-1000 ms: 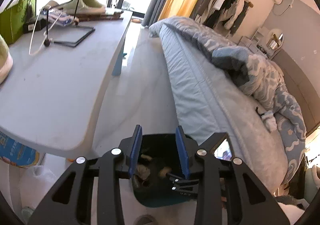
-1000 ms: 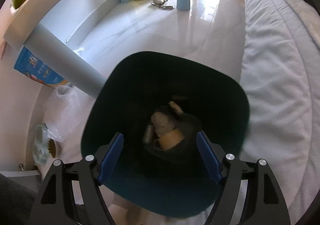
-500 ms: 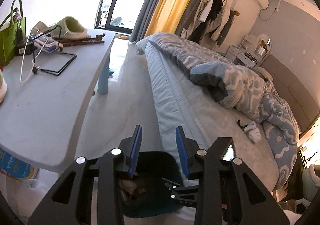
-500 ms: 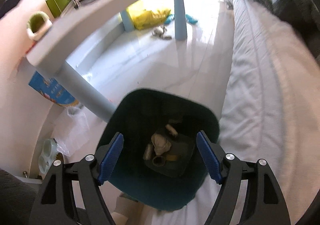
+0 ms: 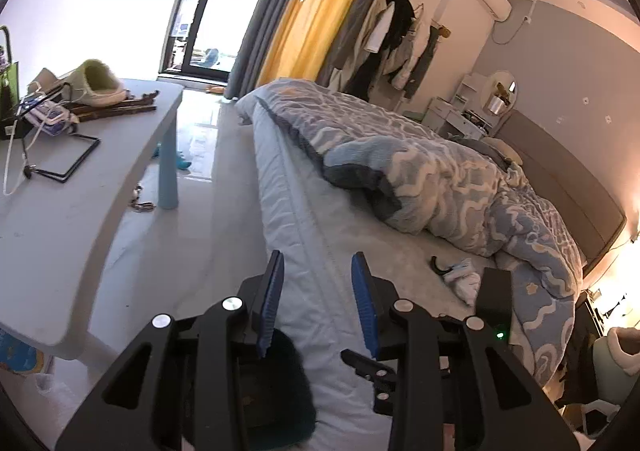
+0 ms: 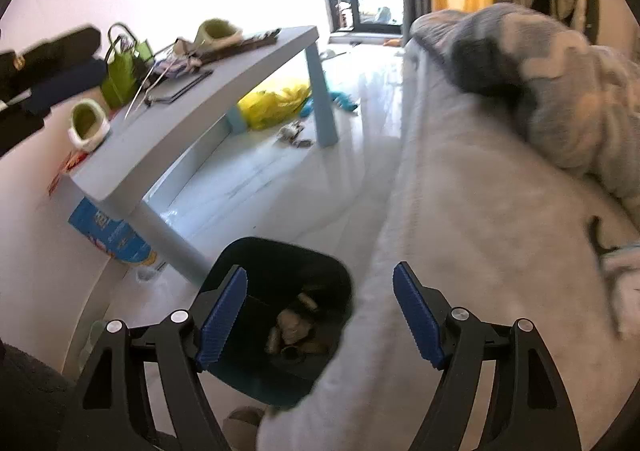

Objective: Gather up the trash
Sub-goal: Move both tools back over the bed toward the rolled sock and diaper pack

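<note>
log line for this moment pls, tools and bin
left tool: open, empty | right tool: open, empty | trash bin: on floor by bed, trash inside | next: probably more trash

No lettering is legible anywhere (the blue box [image 6: 108, 233] print blurs).

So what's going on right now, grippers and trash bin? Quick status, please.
Left gripper open, empty. Right gripper open wide, empty. Trash bin on floor beside bed, scraps inside. Nothing in the way.
</note>
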Action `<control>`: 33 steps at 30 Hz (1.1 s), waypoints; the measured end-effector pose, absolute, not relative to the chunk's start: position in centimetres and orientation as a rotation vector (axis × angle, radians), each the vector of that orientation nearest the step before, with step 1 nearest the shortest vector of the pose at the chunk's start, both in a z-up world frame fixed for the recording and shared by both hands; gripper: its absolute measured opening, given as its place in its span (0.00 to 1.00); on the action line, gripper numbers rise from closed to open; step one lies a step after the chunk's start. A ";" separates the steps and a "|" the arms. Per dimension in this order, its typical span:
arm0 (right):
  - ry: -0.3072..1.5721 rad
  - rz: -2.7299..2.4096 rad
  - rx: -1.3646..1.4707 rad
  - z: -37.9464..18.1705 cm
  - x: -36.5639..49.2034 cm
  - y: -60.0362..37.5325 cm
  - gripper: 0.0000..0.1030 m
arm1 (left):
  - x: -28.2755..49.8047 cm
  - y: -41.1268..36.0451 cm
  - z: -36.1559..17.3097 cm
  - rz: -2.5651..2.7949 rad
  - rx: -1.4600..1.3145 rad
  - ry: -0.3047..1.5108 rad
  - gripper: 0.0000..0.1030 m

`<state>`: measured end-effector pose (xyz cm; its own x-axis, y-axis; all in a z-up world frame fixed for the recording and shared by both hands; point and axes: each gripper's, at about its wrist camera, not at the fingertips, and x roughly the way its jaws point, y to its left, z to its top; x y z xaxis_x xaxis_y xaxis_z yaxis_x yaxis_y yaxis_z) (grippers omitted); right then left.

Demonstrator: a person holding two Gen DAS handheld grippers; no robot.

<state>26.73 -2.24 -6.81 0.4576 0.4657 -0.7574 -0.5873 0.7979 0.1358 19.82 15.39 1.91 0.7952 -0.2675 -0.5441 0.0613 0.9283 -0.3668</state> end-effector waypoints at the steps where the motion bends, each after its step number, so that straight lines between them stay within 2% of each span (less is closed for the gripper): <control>1: 0.873 0.642 -0.148 -6.4 26.8 -3.1 0.74 | 20.0 14.7 2.0 -0.188 -0.342 0.629 0.35; 20: 0.774 0.440 -0.059 -3.1 27.4 -18.1 0.76 | 23.0 2.7 2.4 -0.364 -0.334 0.645 0.35; 33: 0.795 0.355 -0.045 -5.8 29.8 -24.9 0.76 | 26.6 -2.7 1.3 -0.421 -0.331 0.654 0.41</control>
<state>29.82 -24.89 -5.76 0.6444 0.2952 -0.7054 -0.3288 0.9398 0.0929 26.63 -2.71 1.27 0.7147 -0.4748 -0.5136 0.2709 0.8649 -0.4226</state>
